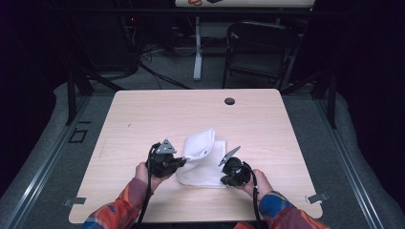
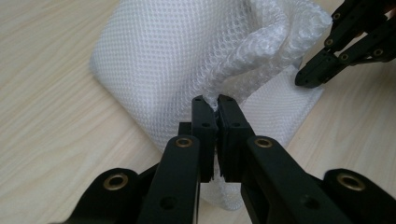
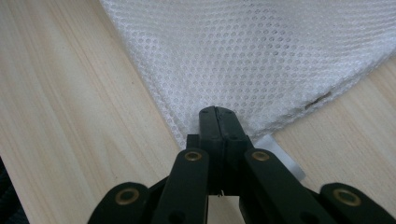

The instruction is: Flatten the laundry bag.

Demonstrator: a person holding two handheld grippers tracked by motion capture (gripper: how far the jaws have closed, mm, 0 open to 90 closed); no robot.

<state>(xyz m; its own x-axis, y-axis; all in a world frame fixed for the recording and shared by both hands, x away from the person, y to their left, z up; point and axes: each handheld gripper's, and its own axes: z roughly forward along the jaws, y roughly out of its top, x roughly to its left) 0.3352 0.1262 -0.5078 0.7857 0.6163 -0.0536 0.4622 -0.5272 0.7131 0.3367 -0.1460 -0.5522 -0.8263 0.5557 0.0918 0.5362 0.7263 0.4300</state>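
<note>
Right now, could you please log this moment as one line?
left gripper: shut on white mesh cloth, fold lifted | right gripper: shut on cloth edge | table: cloth partly folded

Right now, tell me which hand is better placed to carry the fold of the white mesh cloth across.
Left. The left tongs are shut on a raised edge of the white mesh cloth, already lifted off the table. The right tongs pinch the near corner low against the table, which suits anchoring rather than folding.

You are sitting in a lab-like recording bay: a bare wooden worktop [image 1: 143, 114] on grey carpet [image 1: 47, 157], dark metal framing [image 1: 71, 95] around it, loose cables [image 1: 157, 47], a desk leg [image 1: 197, 47] and a folding chair [image 1: 258, 47] behind.
</note>
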